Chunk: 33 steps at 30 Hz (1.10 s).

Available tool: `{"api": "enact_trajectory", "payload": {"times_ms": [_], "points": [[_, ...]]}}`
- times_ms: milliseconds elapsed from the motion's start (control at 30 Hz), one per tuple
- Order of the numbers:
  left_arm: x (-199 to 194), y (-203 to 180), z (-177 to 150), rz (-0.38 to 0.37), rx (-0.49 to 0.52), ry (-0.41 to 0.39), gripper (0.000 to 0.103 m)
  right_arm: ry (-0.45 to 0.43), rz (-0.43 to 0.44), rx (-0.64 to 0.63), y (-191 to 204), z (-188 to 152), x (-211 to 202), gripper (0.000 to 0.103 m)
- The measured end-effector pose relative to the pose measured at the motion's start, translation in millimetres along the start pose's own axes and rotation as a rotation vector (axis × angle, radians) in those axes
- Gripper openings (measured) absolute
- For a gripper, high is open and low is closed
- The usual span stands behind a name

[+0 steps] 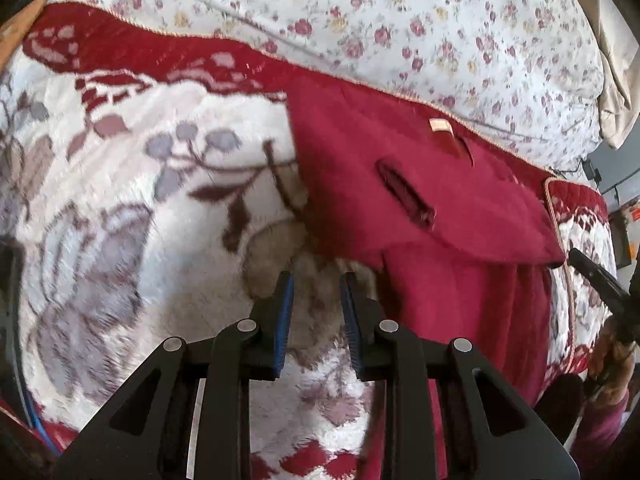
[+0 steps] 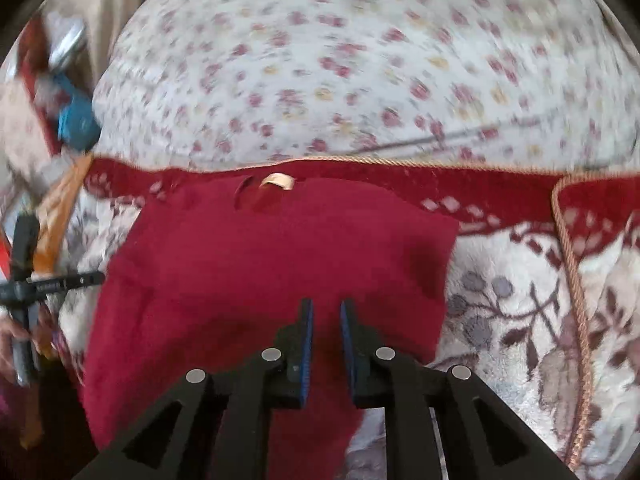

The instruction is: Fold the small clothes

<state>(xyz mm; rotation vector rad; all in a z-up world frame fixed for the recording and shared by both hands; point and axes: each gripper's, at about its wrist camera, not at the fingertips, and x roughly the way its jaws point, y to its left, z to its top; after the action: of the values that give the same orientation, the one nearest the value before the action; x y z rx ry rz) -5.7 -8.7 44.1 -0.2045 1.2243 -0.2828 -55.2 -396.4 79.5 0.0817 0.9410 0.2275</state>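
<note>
Your red garment is lying folded on the blanket, its label pointing at the flowered sheet. Both your left gripper and right gripper are hovering slightly open, gripping nothing.

Matt red knit garment on fluffy plush blanket

A: What lies on the bed?
B: A plush blanket, white with grey and maroon leaves, red border, gold cord trim.
A: And beyond it?
B: A floral sheet, pale with small pink roses. At its left edge, something blue, too blurred to name.
</note>
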Motion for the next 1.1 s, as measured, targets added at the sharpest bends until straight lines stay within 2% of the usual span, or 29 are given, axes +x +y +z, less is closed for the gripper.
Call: {"api": "enact_trajectory", "payload": {"times_ms": [100, 233, 300, 367, 433, 500, 567, 600, 733, 867, 933, 1100], "points": [[12, -3, 1, 0.011, -0.013, -0.015, 0.022, 0.042, 0.143, -0.009, 30, -3, 5, 0.013], [18, -4, 8, -0.059, -0.055, -0.06, 0.022, 0.042, 0.203, -0.019, 62, -9, 9, 0.013], [23, -2, 12, -0.047, -0.068, -0.077, 0.022, 0.047, 0.208, -0.013, 69, -13, 12, 0.014], [25, 3, 14, -0.066, -0.102, -0.094, 0.022, 0.058, 0.215, 0.001, 70, -17, 14, 0.014], [20, 8, 12, -0.128, -0.148, -0.11, 0.022, 0.072, 0.215, 0.014, 67, -20, 15, 0.015], [16, 12, 10, -0.181, -0.156, -0.135, 0.022, 0.076, 0.209, 0.018, 66, -21, 13, 0.021], [20, 14, 12, -0.197, -0.161, -0.132, 0.022, 0.076, 0.211, 0.036, 60, -24, 12, 0.033], [23, 16, 13, -0.207, -0.172, -0.123, 0.022, 0.078, 0.214, 0.043, 57, -26, 11, 0.034], [26, 24, 12, -0.326, -0.253, -0.106, 0.022, 0.096, 0.227, 0.075, 50, -32, 17, 0.034], [18, 30, 14, -0.328, -0.255, -0.121, 0.022, 0.112, 0.241, 0.068, 52, -37, 18, 0.034], [21, 31, 15, -0.323, -0.266, -0.12, 0.033, 0.117, 0.238, 0.066, 51, -38, 20, 0.034], [28, 22, 14, -0.285, -0.229, -0.125, 0.034, 0.133, 0.256, 0.099, 49, -38, 26, 0.034]]}}
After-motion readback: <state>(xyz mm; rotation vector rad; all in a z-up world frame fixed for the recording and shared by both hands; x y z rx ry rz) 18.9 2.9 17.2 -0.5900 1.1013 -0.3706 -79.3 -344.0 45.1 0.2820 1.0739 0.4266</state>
